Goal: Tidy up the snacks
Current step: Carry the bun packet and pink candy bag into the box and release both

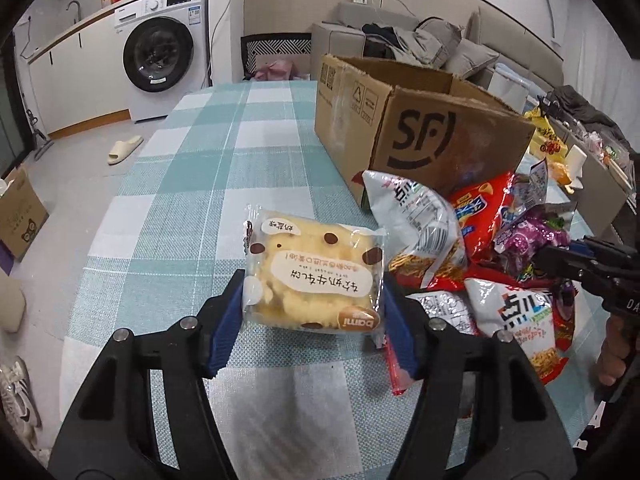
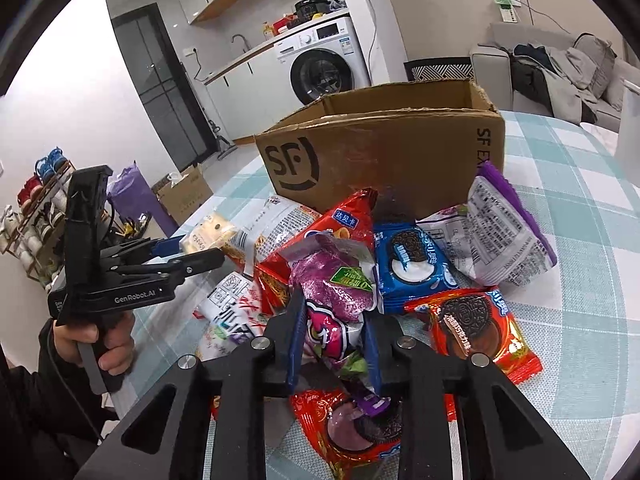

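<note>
Two pairs of jaws each have a snack between them. The left gripper has its blue pads pressed against the two sides of a clear-wrapped yellow cake, jaws spread about as wide as the packet; the cake sits squarely between the tips with its far half sticking out beyond them, above the checked cloth of the desk. The right gripper has its jaws drawn much closer together, pinching a crumpled purple snack packet whose upper part bulges out above the tips while its lower end trails down between the pads. That packet is on top of the snack pile: directly below the jaws lies a red cookie pack, to the right another red cookie pack, and just beyond it a blue cookie pack. Further out, a white-and-purple bag leans near the cardboard box, and a red chip bag points up against the box front. The box stands open-topped on the desk behind the pile, well ahead of both grippers. In the left wrist view the pile lies to the right of the held cake, with a white crinkled bag nearest it. A washing machine stands against the far wall.
</note>
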